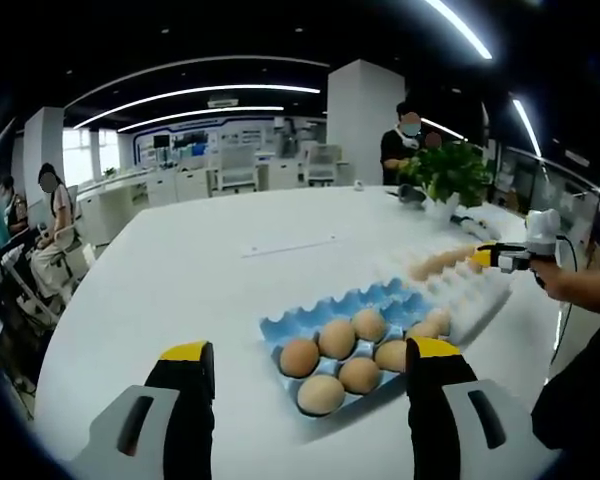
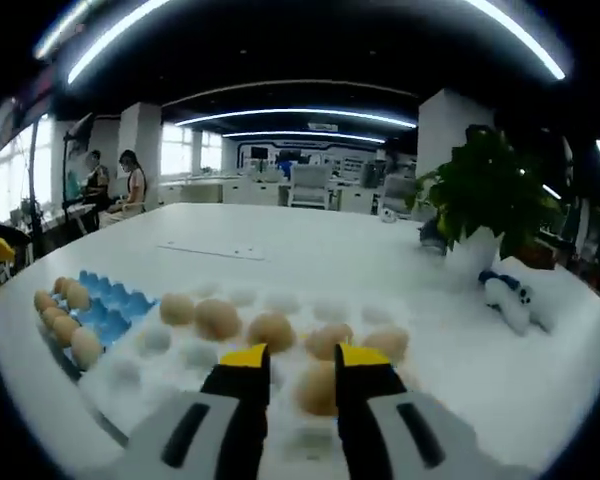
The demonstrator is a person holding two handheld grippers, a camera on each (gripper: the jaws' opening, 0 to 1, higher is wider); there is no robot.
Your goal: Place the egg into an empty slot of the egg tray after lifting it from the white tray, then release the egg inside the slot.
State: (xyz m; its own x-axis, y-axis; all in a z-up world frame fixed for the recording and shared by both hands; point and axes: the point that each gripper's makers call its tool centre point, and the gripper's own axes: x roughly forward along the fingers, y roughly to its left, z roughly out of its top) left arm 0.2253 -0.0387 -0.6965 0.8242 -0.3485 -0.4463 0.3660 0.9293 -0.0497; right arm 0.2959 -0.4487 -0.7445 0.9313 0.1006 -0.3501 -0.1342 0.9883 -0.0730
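A blue egg tray (image 1: 280,328) lies on the white table just ahead of my left gripper (image 1: 308,350). It holds several brown eggs (image 1: 337,338), and its far slots are bare. My left gripper is open wide with nothing between its fingers. Beyond it lies the white tray (image 1: 472,292), with my right gripper (image 1: 492,257) over its far end. In the right gripper view the white tray (image 2: 150,372) carries several eggs. My right gripper (image 2: 303,356) hangs low over it, its jaws a narrow gap apart. One egg (image 2: 315,388) sits just beyond the tips, a sliver of white between it and the left jaw.
A potted plant (image 2: 485,190) in a white pot stands past the white tray, with a small white toy (image 2: 505,290) beside it. A person's arm (image 1: 580,285) reaches in from the right. People sit at desks on the left and one stands at the back (image 1: 405,140).
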